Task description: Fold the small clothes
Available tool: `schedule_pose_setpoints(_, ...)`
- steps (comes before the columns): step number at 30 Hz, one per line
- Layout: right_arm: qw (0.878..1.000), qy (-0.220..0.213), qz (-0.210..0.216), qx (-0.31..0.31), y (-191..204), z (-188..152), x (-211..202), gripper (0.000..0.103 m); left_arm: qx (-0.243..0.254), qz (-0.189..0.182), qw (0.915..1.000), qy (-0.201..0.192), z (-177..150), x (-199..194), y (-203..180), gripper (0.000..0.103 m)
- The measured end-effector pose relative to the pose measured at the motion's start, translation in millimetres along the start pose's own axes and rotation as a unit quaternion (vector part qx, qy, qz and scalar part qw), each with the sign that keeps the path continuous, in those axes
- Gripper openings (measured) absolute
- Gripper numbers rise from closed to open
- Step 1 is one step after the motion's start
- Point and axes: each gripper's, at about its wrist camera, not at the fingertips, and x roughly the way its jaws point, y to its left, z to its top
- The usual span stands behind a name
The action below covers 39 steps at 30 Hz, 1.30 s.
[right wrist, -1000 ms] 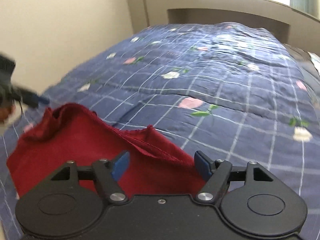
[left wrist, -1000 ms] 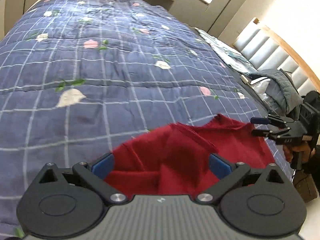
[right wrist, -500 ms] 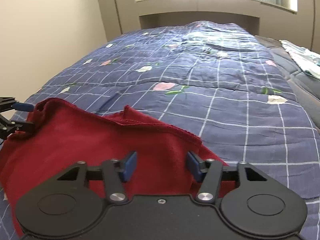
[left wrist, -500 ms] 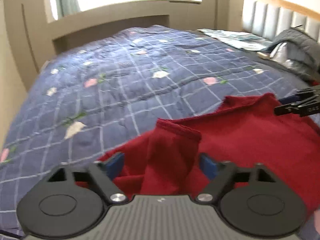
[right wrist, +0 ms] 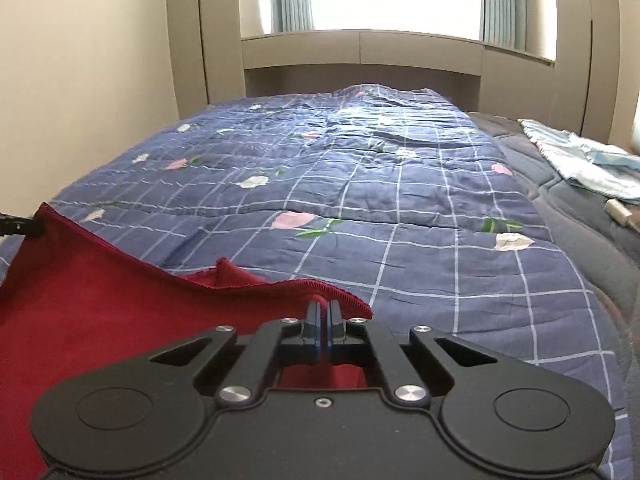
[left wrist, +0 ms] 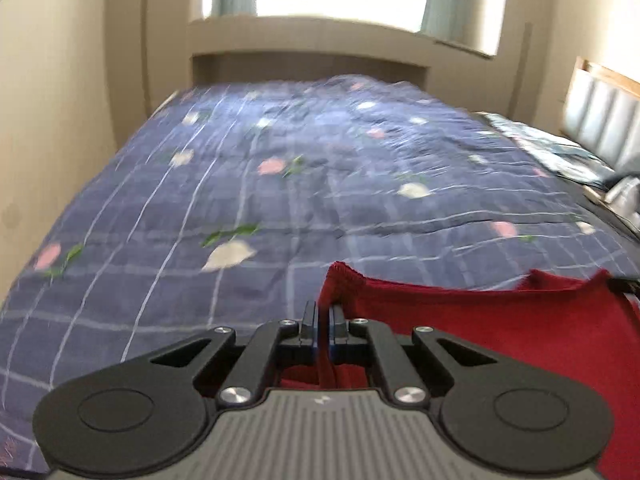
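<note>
Pinched at both top corners: left gripper [left wrist: 323, 316] and right gripper [right wrist: 322, 312], each clamped on the red garment [right wrist: 100, 300]. Stretched between them over the blue quilt [right wrist: 400, 208], long edge running 3 to 9 o'clock, open bed ahead at 12.

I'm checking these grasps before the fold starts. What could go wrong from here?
The left gripper and the right gripper each pinch only the hem of the red garment, so a corner could slip out under tension. The slack middle may drag on the blue quilt and fold crookedly.
</note>
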Motion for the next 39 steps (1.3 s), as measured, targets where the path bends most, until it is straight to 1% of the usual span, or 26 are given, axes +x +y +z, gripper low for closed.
schedule_pose_setpoints(4, 1.0, 0.013, -0.013, -0.007, 3.2, -3.7, 11.3, 0.001, -0.011, 0.006, 0.9998, 0.015, -11.0, 22.3, 13.5, 0.004)
schedule_pose_setpoints(8, 1.0, 0.018, -0.016, -0.008, 3.4, -8.0, 17.6, 0.001, 0.001, 0.01, 0.9998, 0.016, -21.0, 31.7, 13.7, 0.005)
schedule_pose_setpoints(9, 1.0, 0.019, -0.016, -0.009, 3.6, -8.5, 18.7, 0.001, 0.0, 0.01, 0.9998, 0.016, -21.9, 32.6, 14.8, 0.009)
schedule_pose_setpoints(10, 1.0, 0.02, -0.016, -0.009, 3.6, -9.0, 19.8, 0.001, -0.004, 0.011, 0.9998, 0.017, -21.9, 33.0, 15.8, 0.016)
schedule_pose_setpoints(11, 1.0, 0.021, -0.015, -0.01, 3.7, -9.3, 20.8, 0.002, -0.011, 0.009, 0.9997, 0.018, -21.6, 31.7, 18.6, 0.018)
schedule_pose_setpoints(12, 1.0, 0.021, -0.016, -0.012, 4.2, -9.4, 21.3, 0.004, -0.018, 0.005, 0.9997, 0.018, -19.4, 31.1, 19.6, 0.025)
schedule_pose_setpoints(13, 1.0, 0.02, -0.017, -0.014, 5.5, -9.3, 20.8, 0.005, -0.025, 0.004, 0.9995, 0.02, -18.5, 28.5, 22.3, 0.04)
schedule_pose_setpoints(14, 1.0, 0.018, -0.018, -0.019, 6.9, -9.0, 19.7, 0.011, -0.03, 0.008, 0.9993, 0.021, -17.5, 25.3, 23.5, 0.049)
schedule_pose_setpoints(15, 0.999, 0.015, -0.02, -0.023, 8.4, -8.4, 18.0, 0.021, -0.034, 0.015, 0.9991, 0.019, -16.8, 21.1, 24.6, 0.062)
schedule_pose_setpoints(16, 0.999, 0.011, -0.023, -0.029, 10.3, -8.1, 15.6, 0.028, -0.037, 0.02, 0.999, 0.013, -16.8, 15.4, 25.4, 0.071)
schedule_pose_setpoints(17, 0.999, 0.004, -0.025, -0.037, 12.4, -7.5, 12.2, 0.043, -0.039, 0.024, 0.9989, 0.008, -17.1, 9.3, 25.7, 0.076)
schedule_pose_setpoints(18, 0.999, -0.002, -0.027, -0.043, 14.3, -7.2, 8.8, 0.059, -0.041, 0.03, 0.9987, 0.004, -17.6, 2.7, 25.4, 0.087)
schedule_pose_setpoints(19, 0.998, -0.008, -0.029, -0.047, 16.0, -7.1, 5.5, 0.065, -0.043, 0.04, 0.9983, 0.002, -18.1, -4.2, 24.3, 0.095)
schedule_pose_setpoints(21, 0.998, -0.013, -0.031, -0.057, 20.0, -6.8, -1.6, 0.08, -0.047, 0.054, 0.9974, -0.007, -23.0, -21.4, 20.4, 0.102)
schedule_pose_setpoints(22, 0.997, -0.014, -0.032, -0.063, 22.8, -6.7, -4.4, 0.084, -0.046, 0.058, 0.9972, -0.013, -26.7, -30.2, 17.2, 0.102)
schedule_pose_setpoints(24, 0.995, -0.016, -0.041, -0.085, 31.6, -7.6, -9.1, 0.098, -0.041, 0.063, 0.9969, -0.022, -37.6, -47.8, 9.8, 0.103)
schedule_pose_setpoints(25, 0.994, -0.015, -0.05, -0.096, 36.4, -8.7, -10.5, 0.099, -0.04, 0.066, 0.9967, -0.024, -44.7, -56.3, 5.8, 0.103)
schedule_pose_setpoints(27, 0.993, -0.011, -0.05, -0.102, 40.1, -9.4, -11.2, 0.098, -0.046, 0.071, 0.9961, -0.028, -60.6, -71.3, 0.1, 0.103)
schedule_pose_setpoints(29, 0.996, -0.004, -0.041, -0.084, 37.8, -9.9, -9.5, 0.095, -0.06, 0.072, 0.9952, -0.029, -79.2, -84.4, -2.7, 0.103)
schedule_pose_setpoints(31, 0.998, 0.004, -0.035, -0.048, 29.7, -8.3, -5.0, 0.094, -0.077, 0.074, 0.9939, -0.027, -96.2, -94.0, -4.3, 0.103)
schedule_pose_setpoints(34, 0.999, 0.014, -0.025, 0.022, 10.8, -5.6, 5.5, 0.085, -0.097, 0.077, 0.992, -0.027, -116.0, -104.6, -3.5, 0.103)
schedule_pose_setpoints(35, 0.998, 0.024, -0.023, 0.049, 3.4, -4.6, 12.0, 0.077, -0.105, 0.075, 0.9912, -0.027, -121.2, -107.2, -3.1, 0.103)
schedule_pose_setpoints(36, 0.997, 0.033, -0.022, 0.071, -3.2, -3.7, 18.5, 0.062, -0.112, 0.072, 0.9907, -0.027, -125.4, -108.9, -2.1, 0.103)
schedule_pose_setpoints(37, 0.996, 0.037, -0.022, 0.084, -7.2, -2.9, 23.2, 0.052, -0.12, 0.067, 0.9901, -0.028, -130.3, -111.6, -0.8, 0.103)
schedule_pose_setpoints(38, 0.995, 0.039, -0.024, 0.092, -10.7, -1.6, 27.0, 0.032, -0.128, 0.062, 0.9894, -0.028, -133.5, -113.0, -0.2, 0.103)
schedule_pose_setpoints(39, 0.995, 0.037, -0.025, 0.092, -11.6, -0.4, 28.2, 0.021, -0.139, 0.054, 0.9884, -0.029, -137.1, -114.9, 0.7, 0.103)
